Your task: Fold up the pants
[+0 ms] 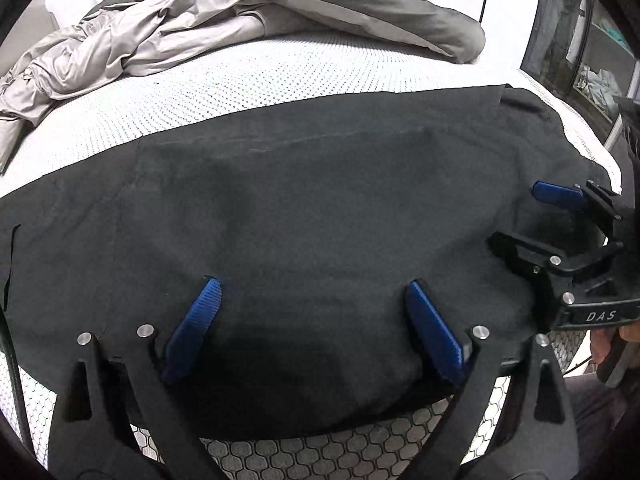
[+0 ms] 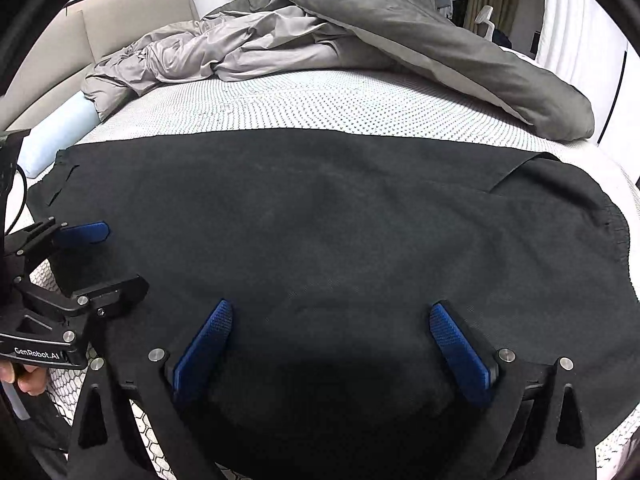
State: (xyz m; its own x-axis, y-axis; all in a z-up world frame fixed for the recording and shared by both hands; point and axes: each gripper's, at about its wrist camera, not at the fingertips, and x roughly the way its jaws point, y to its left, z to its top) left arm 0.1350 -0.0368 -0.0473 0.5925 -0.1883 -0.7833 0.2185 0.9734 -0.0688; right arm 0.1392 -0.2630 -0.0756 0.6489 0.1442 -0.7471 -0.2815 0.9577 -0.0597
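Left gripper [image 1: 314,312] and right gripper [image 2: 330,336] were side by side over the near edge of the pants [image 1: 300,200], jaws spread wide, holding nothing. Pants lay flat across the bed [image 1: 240,88]. Beyond them lay a crumpled grey duvet [image 2: 360,36]

I read 2 markings. My right gripper [image 1: 556,220] carries the white letters "DAS" on its black body, seen from my left wrist. My left gripper [image 2: 100,260] carries "GenRobot.AI" on its black body, seen from my right wrist.
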